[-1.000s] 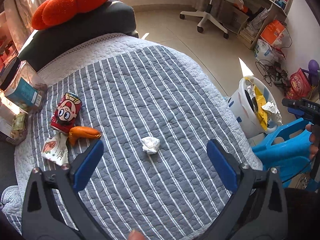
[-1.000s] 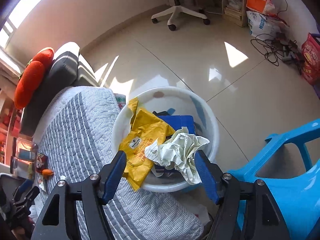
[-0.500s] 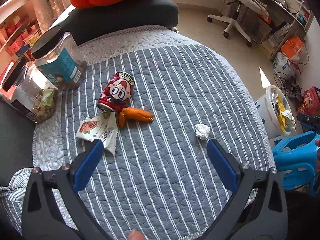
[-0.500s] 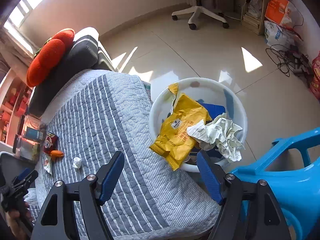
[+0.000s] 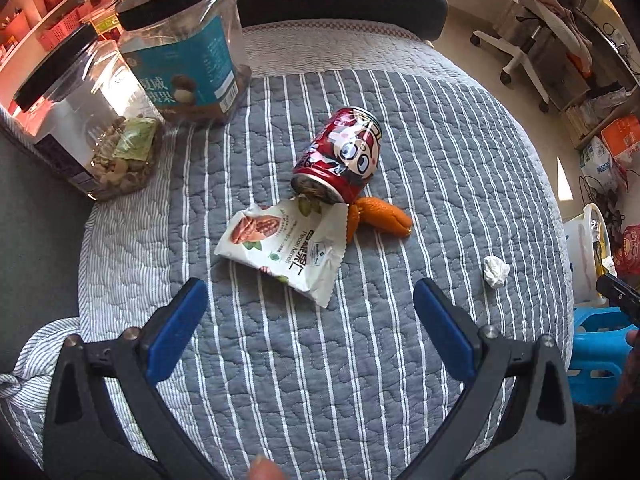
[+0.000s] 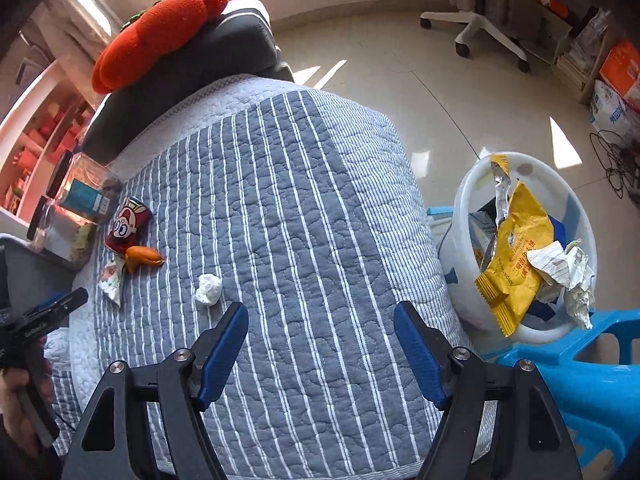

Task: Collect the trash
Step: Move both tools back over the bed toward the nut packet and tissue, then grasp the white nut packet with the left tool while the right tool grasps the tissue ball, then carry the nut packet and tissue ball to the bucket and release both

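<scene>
Trash on the grey striped quilt (image 5: pixel 360 360) — red cartoon-printed can (image 5: pixel 340 156) lies tipped, open mouth toward camera.
White torn snack wrapper (image 5: pixel 284 248) hides part of the orange peel (image 5: pixel 384 218); left gripper (image 5: pixel 312 316) and right gripper (image 6: pixel 320 340) both spread, empty.

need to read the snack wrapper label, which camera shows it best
The left wrist view: the white snack wrapper lies close and flat, print facing up, just ahead of the open left tongs. In the right wrist view it is a small sliver beside the orange peel, unreadable.

Left claw (image 5: pixel 310 302) and right claw (image 6: pixel 320 326) both gape wide, seemingly holding nothing.
</scene>
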`<state>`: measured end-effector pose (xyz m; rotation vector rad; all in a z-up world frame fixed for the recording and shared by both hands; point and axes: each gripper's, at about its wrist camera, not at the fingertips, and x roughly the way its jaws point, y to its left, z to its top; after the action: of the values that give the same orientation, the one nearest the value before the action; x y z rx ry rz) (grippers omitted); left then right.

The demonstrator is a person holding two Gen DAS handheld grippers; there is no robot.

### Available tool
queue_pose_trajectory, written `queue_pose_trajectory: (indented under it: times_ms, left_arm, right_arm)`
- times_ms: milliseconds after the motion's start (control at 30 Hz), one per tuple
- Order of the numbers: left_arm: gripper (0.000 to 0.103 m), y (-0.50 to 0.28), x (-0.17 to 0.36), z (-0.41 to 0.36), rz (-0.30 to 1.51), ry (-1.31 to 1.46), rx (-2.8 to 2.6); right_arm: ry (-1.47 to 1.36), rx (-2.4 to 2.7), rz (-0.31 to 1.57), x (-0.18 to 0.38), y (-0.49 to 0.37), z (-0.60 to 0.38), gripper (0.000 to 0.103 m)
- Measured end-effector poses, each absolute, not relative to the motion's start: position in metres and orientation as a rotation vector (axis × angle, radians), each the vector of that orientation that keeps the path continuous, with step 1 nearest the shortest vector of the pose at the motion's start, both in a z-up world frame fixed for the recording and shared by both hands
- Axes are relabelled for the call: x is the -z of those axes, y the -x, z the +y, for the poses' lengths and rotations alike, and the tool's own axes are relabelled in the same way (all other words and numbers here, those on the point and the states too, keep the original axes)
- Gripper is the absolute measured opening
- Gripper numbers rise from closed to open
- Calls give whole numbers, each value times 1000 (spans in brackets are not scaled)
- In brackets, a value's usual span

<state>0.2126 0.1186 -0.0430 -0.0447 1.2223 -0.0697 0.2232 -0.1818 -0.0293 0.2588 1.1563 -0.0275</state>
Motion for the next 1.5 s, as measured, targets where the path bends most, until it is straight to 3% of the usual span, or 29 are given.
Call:
queue_pose_trajectory:
  times_ms: [167,467,533,567,633,733,767,800,833,1067,1400,1500]
  left_arm:
    - [97,-232,63,134,1237,115,59]
    - [96,-254,100,122,1276,-41,84]
    - [88,-256,104,124,1278,-39,84]
    - [78,-257,107,125,1288,-35,79]
    - [75,-262,109,129,1277,-20,80]
    - [62,-263,108,138,1256,24,100]
    - [51,-263,106,141,1252,44,113]
    - [20,-263,106,143,1260,71,136]
    - [15,-262,108,144,1283,87,141]
    - [10,-247,100,144,1271,49,144]
    - [9,-229,71,138,1245,36,165]
    - [9,-226,67,133,1242,25,168]
  right_arm:
    - [-220,-4,1191,44,-236,-153,76]
    - [-189,-9,1234,63,-250,-134,76]
    - [-185,-13,1238,65,-252,-130,76]
    - [-182,-16,1240,66,-253,-127,76]
    - [-177,-23,1244,68,-256,-122,76]
    - [-171,-38,1246,71,-259,-113,76]
    - [-171,-43,1245,71,-260,-110,76]
    - [-171,-48,1245,72,-262,-107,76]
    - [-172,-54,1245,73,-264,-104,76]
    - [-172,-90,1252,88,-277,-83,73]
    - [-92,-88,1300,118,-287,-59,26]
    - [-41,-81,1284,119,-288,-53,23]
